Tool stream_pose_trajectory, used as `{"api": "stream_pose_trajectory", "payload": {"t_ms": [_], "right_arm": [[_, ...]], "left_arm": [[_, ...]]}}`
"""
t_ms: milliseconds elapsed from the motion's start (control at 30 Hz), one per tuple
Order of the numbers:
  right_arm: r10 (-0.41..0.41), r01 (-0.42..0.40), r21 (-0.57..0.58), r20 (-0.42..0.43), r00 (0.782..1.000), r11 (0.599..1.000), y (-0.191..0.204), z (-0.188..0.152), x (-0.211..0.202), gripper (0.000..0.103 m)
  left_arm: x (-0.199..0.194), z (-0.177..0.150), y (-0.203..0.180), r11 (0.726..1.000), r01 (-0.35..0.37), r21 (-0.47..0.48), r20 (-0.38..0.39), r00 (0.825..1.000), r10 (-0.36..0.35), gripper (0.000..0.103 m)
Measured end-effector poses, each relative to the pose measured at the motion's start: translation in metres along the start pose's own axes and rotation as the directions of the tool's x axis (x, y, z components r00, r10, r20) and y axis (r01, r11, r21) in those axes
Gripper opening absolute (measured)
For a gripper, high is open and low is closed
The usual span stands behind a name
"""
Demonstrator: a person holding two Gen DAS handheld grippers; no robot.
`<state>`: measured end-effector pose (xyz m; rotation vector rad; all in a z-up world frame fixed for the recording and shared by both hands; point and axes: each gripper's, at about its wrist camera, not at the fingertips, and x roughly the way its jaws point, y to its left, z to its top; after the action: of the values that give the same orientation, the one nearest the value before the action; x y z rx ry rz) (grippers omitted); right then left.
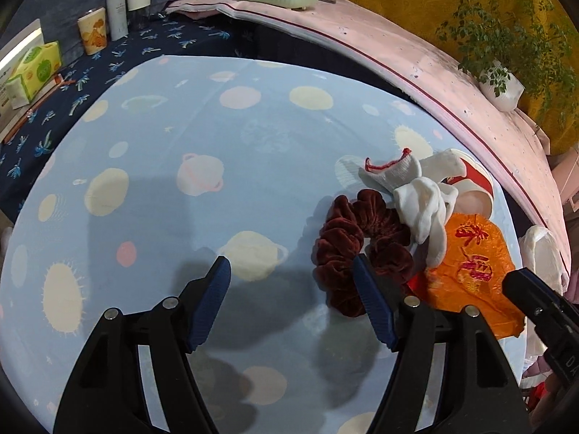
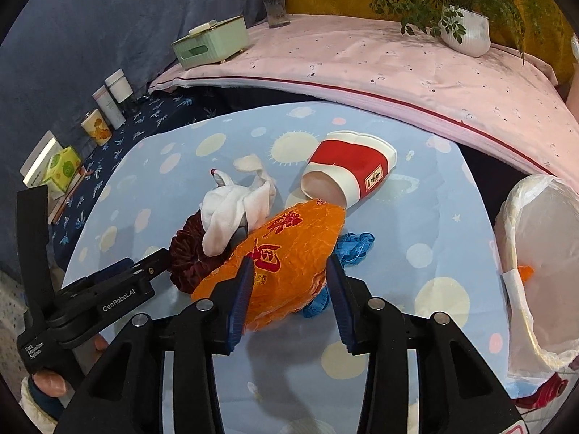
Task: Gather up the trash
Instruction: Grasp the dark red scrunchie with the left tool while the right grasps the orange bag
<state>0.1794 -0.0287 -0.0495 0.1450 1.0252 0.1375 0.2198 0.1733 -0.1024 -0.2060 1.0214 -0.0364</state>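
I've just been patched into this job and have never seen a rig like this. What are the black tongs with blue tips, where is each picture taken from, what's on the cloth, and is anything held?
There is no robot arm. A person holds a two-finger gripper in each hand, and a fisheye camera on each looks out along its blue-padded fingers. One picture is from the left gripper, the other from the right gripper.

On the blue planet-print cloth lie a dark red velvet scrunchie, white socks, a crumpled orange wrapper, a tipped-over red and white paper cup and a blue tape. A bin with a white liner stands at the right.

Both grippers are open and hold nothing. The right one's fingers sit to either side of the wrapper.
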Motion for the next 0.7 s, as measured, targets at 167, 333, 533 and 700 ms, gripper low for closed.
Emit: {"api": "stream_pose_trajectory", "payload": {"t_ms": [167,333,533,700], "right_arm": [[0.005,-0.006,-0.009,-0.031,1.0,1.0,0.002,-0.004,0.011,0.016],[0.011,-0.011,-0.015,-0.037,0.999,1.0,0.002,-0.006,0.014,0.009],[0.027,-0.027,-0.027,-0.005,1.0,0.999,0.007,-0.004,0.005,0.005],[0.044,-0.043,-0.043,0.041,0.998,0.998,0.013,0.003,-0.014,0.004]], "left_arm": [[0.013,0.0,-0.007,1.0,0.02,0.011,-0.026,0.999,-0.019,0.061],[0.018,0.0,-0.013,0.999,0.029,0.028,-0.032,0.999,-0.028,0.049],[0.017,0.001,-0.017,0.997,0.063,0.032,-0.046,0.997,-0.061,0.018],[0.007,0.0,-0.021,0.998,0.06,0.037,-0.03,0.998,-0.058,0.014]]}}
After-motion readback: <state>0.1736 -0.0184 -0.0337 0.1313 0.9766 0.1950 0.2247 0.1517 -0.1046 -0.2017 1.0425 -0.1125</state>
